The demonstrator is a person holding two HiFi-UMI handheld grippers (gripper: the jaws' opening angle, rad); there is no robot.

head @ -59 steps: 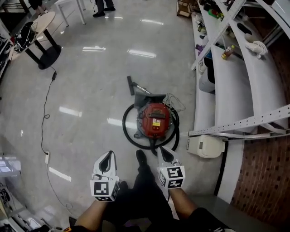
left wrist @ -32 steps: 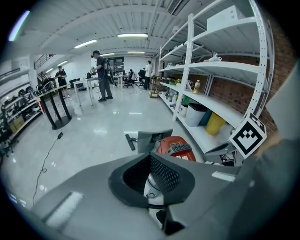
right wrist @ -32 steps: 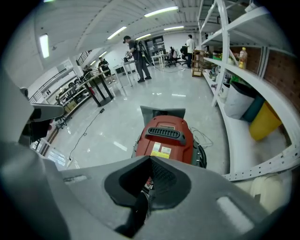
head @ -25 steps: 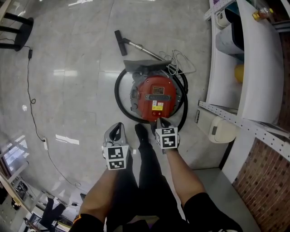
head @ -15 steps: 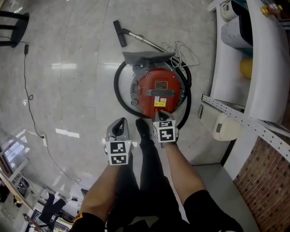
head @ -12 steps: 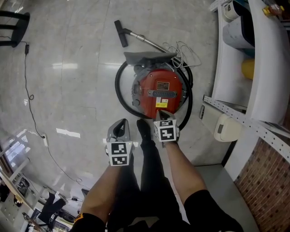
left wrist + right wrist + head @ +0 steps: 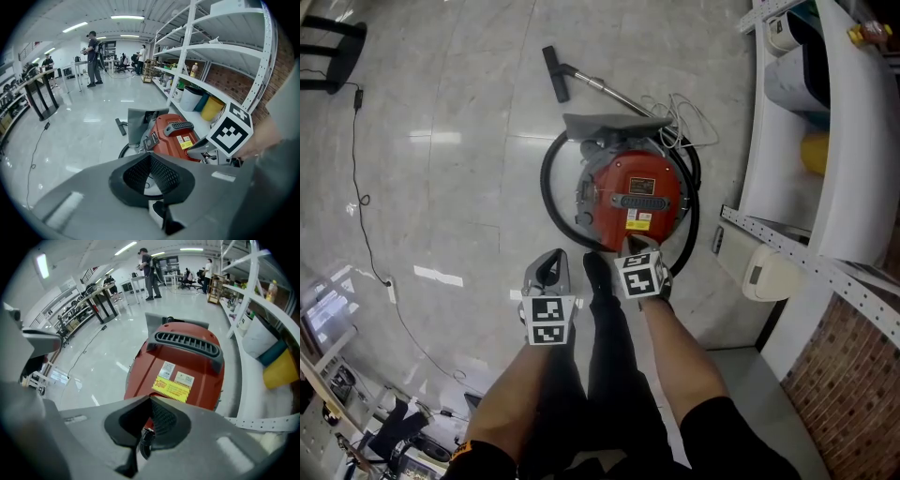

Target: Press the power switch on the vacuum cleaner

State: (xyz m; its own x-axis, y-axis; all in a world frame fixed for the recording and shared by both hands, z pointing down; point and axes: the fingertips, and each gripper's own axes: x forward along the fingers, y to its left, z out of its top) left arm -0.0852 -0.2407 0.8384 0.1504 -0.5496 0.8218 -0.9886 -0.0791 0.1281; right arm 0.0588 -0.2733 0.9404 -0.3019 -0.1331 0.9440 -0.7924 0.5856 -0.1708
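Observation:
The red canister vacuum cleaner (image 7: 633, 192) stands on the floor in front of the person's feet. It has a black carry handle (image 7: 187, 343) and a yellow label (image 7: 171, 389) on top. My right gripper (image 7: 635, 246) is shut, its tips just over the vacuum's near edge; in its own view the right gripper (image 7: 151, 400) covers that edge, and no switch shows. My left gripper (image 7: 549, 261) is shut and empty, held left of the vacuum over bare floor. The left gripper (image 7: 150, 157) looks toward the vacuum (image 7: 173, 136).
A black hose (image 7: 551, 202) loops round the vacuum; its wand ends in a floor nozzle (image 7: 555, 73) farther off. White shelving (image 7: 825, 141) and a white appliance (image 7: 769, 272) stand to the right. A cable (image 7: 356, 169) trails at left. The person's shoe (image 7: 595, 272) is between the grippers.
The person has stepped up to the vacuum. My right gripper has come forward from short of the vacuum to its near edge; the left gripper has kept its place beside it.

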